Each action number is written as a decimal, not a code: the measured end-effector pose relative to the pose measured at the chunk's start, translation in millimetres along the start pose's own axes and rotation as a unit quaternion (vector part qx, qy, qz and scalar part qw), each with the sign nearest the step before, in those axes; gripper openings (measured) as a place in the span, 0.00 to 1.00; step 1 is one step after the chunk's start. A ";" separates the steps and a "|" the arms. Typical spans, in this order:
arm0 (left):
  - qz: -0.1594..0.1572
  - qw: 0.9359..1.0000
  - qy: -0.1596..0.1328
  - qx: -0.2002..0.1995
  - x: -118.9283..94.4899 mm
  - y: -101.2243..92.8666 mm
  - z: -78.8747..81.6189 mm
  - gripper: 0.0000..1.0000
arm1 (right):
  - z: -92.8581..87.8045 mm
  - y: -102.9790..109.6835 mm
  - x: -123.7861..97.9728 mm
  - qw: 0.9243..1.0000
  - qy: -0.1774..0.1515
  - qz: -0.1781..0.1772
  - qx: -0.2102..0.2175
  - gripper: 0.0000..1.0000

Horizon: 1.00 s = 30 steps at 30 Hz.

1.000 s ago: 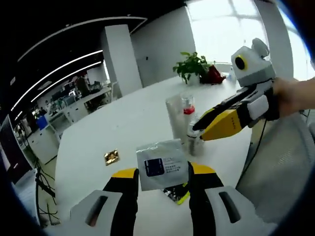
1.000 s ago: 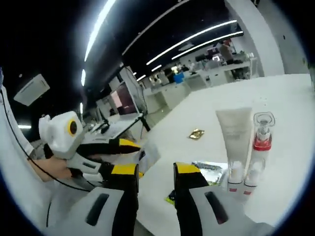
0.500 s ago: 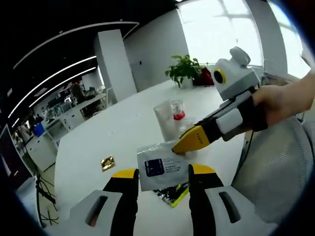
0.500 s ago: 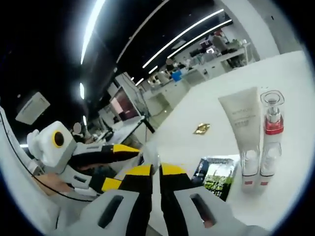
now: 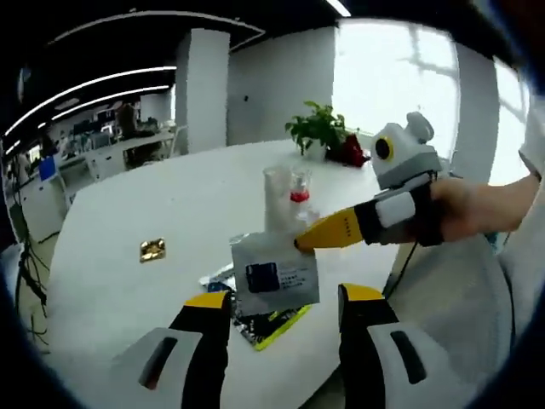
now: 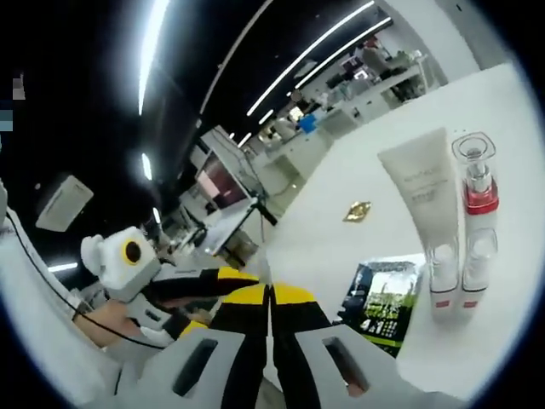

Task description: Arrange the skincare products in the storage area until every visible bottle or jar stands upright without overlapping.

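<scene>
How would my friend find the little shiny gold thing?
Look at the big white table. Far from the tube and the red-collared pump bottle, the gold packet lies alone on bare tabletop. It is small, flat and shiny, unlike the dark green sachet.

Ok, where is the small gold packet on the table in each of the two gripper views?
Left gripper view: the gold packet lies left of centre on the white table, left of the white sachet.
Right gripper view: the gold packet lies right of centre, left of the white tube.
Shared landmark: the white tube beside the red-collared pump bottle.
</scene>
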State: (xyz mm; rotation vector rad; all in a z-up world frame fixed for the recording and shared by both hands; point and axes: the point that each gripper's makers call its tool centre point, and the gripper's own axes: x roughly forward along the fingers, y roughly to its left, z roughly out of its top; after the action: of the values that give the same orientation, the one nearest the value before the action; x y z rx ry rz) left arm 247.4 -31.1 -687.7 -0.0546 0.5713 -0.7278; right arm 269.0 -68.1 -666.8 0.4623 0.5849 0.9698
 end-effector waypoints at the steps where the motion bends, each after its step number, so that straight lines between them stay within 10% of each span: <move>1: -0.002 0.999 -0.004 -0.032 -2.9 4.4 -2.0 0.52 | -2.6 0.9 3.8 1.000 0.012 0.005 -0.006 0.01; 14: 0.018 0.989 0.016 -0.149 -28.0 63.1 -48.5 0.05 | -28.4 7.0 60.4 0.995 0.094 0.032 -0.027 0.01; 30: 0.083 0.969 0.105 -0.208 -2.2 100.8 -102.3 0.00 | -86.5 -54.8 113.2 0.963 0.217 -0.057 -0.147 0.01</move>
State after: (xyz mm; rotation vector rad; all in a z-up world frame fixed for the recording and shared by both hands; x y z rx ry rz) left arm 255.5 61.1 -797.5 -0.3177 0.9154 -0.4446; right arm 296.6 11.9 -793.8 -0.0569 0.8357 1.0332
